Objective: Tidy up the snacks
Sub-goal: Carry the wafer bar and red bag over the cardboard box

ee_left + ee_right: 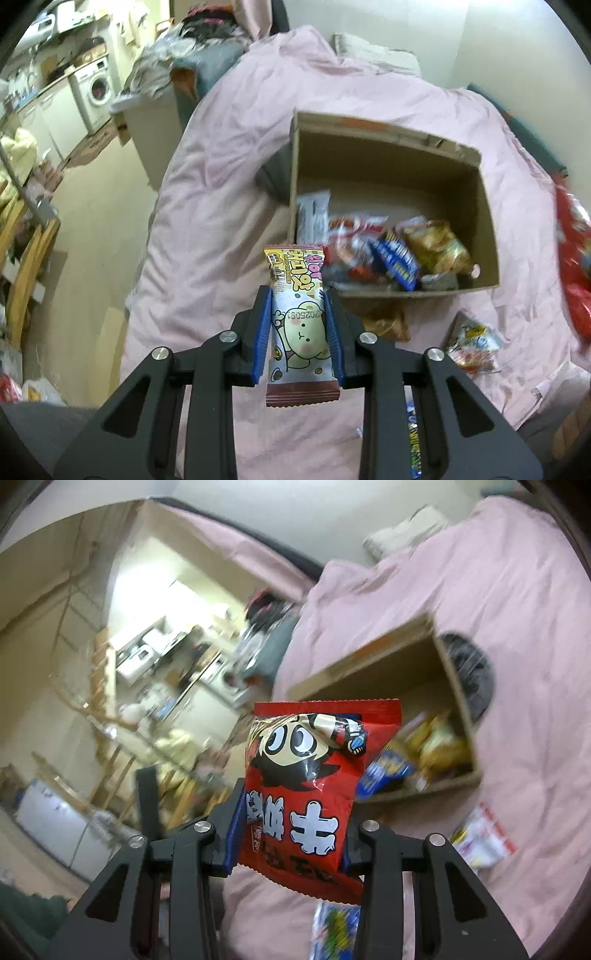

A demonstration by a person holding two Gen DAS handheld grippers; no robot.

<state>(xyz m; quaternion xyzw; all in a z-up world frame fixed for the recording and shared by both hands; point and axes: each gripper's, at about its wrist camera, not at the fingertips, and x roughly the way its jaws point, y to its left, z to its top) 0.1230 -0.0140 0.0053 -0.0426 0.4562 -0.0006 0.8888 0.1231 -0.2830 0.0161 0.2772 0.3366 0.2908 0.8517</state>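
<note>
My left gripper (297, 295) is shut on a white snack bar wrapper (298, 317) with a cartoon bear, held above the pink blanket just short of the near left corner of an open cardboard box (388, 155). The box holds several snack packets (391, 254). My right gripper (295, 808) is shut on a red snack bag (314, 775) with a cartoon face, held in the air in front of the same box (369, 664). The red bag also shows blurred at the right edge of the left wrist view (572, 258).
The box sits on a bed with a pink blanket (229, 177). Loose snack packets lie on the blanket near the box (472, 343) (480, 838), and a blue one lies under the right gripper (332, 930). A dark object (273, 177) lies left of the box. Floor and cluttered furniture (85, 88) lie to the left.
</note>
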